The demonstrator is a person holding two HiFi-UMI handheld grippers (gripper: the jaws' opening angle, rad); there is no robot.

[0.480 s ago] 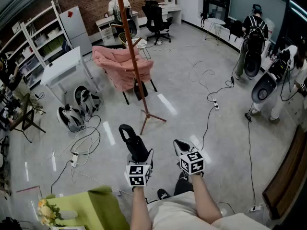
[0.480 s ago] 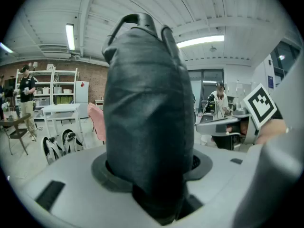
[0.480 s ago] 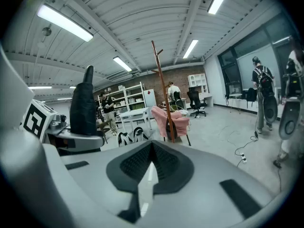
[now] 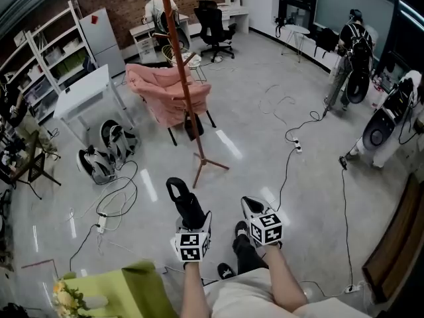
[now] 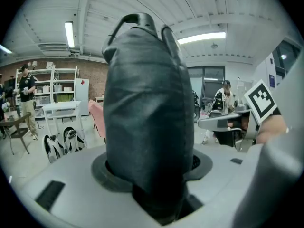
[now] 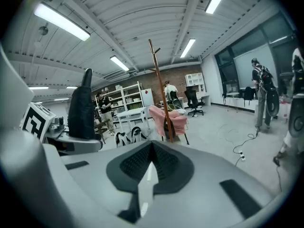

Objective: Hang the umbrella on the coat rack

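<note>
The left hand-held gripper is clenched on the lower end of a black folded umbrella. Its jaws stand wide, pressed against the fabric on both sides. In the left gripper view the umbrella rises straight out from between the jaws and fills the middle of the picture. A small strap loop shows at its far tip. In the head view the umbrella points forward and up from the gripper, leaning slightly to the left, above the grey floor.

The right hand-held gripper is level with the left one and just beside it, not touching the umbrella. The right gripper view shows its jaws closed together with nothing between them. The umbrella appears there off to the left.

The coat rack, a tall reddish-brown pole on splayed feet, stands well ahead of both grippers, in line with the umbrella's tip. It is well apart from the umbrella. A pink chair stands right behind the pole.
</note>
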